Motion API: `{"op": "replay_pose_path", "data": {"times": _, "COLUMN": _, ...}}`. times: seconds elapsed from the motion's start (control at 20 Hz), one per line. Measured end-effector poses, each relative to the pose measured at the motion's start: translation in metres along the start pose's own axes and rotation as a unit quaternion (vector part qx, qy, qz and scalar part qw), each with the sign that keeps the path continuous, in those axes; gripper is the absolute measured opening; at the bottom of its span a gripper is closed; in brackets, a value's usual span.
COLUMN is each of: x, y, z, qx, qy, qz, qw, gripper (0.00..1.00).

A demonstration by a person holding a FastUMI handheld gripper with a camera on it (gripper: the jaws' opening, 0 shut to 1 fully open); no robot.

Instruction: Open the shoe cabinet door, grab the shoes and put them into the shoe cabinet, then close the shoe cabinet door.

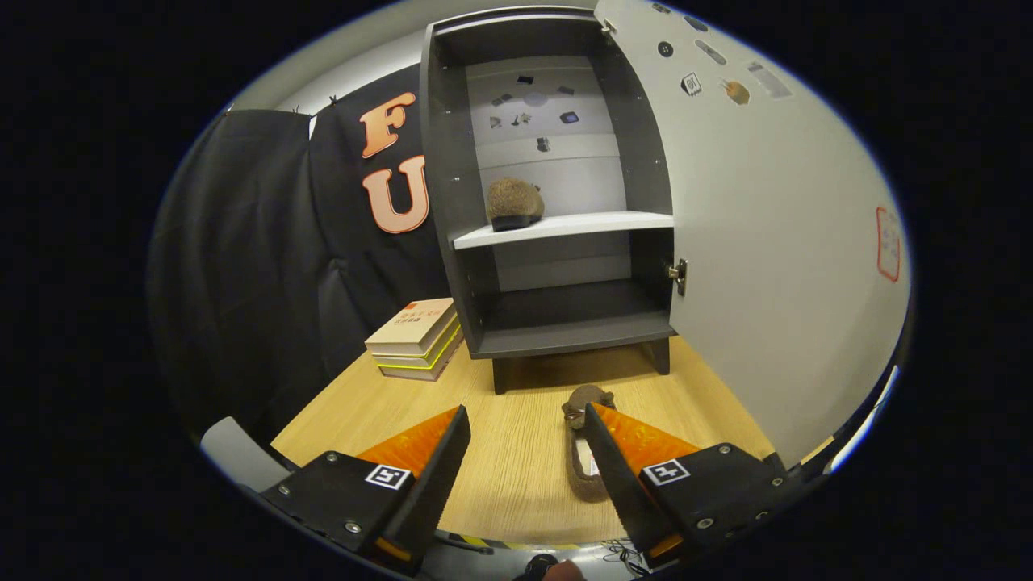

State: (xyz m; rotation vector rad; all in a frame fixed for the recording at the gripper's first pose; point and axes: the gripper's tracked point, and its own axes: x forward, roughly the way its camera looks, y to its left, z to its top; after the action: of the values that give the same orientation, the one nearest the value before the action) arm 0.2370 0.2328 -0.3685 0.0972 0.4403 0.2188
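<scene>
With the door swung wide, access is free:
Shoe cabinet [557,234]: door [767,242] open to the right.
Stored slipper [514,204]: on the white shelf [565,227], one of the pair apparently done.
Second slipper [583,452]: on the wooden table [500,452], touching the right finger's inner side.
Gripper [524,428]: fingers spread wide, empty, likely lined up to straddle it.
Books [416,337]: stacked beside the cabinet.
</scene>
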Motion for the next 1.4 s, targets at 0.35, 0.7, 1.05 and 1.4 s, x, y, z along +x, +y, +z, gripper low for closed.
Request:
{"op": "replay_pose_path", "data": {"times": 0.35, "x": 0.076, "y": -0.023, "z": -0.064, "qx": 0.016, "qy": 0.037, "qz": -0.008, "qw": 0.999, "gripper": 0.89}}
{"op": "replay_pose_path", "data": {"times": 0.7, "x": 0.118, "y": -0.036, "z": -0.109, "qx": 0.008, "qy": 0.079, "qz": -0.034, "qw": 0.996, "gripper": 0.89}}
{"op": "replay_pose_path", "data": {"times": 1.05, "x": 0.151, "y": -0.030, "z": -0.117, "qx": -0.002, "qy": 0.084, "qz": -0.048, "qw": 0.995, "gripper": 0.84}}
{"op": "replay_pose_path", "data": {"times": 1.4, "x": 0.167, "y": -0.055, "z": -0.124, "qx": -0.017, "qy": 0.075, "qz": -0.097, "qw": 0.992, "gripper": 0.32}}
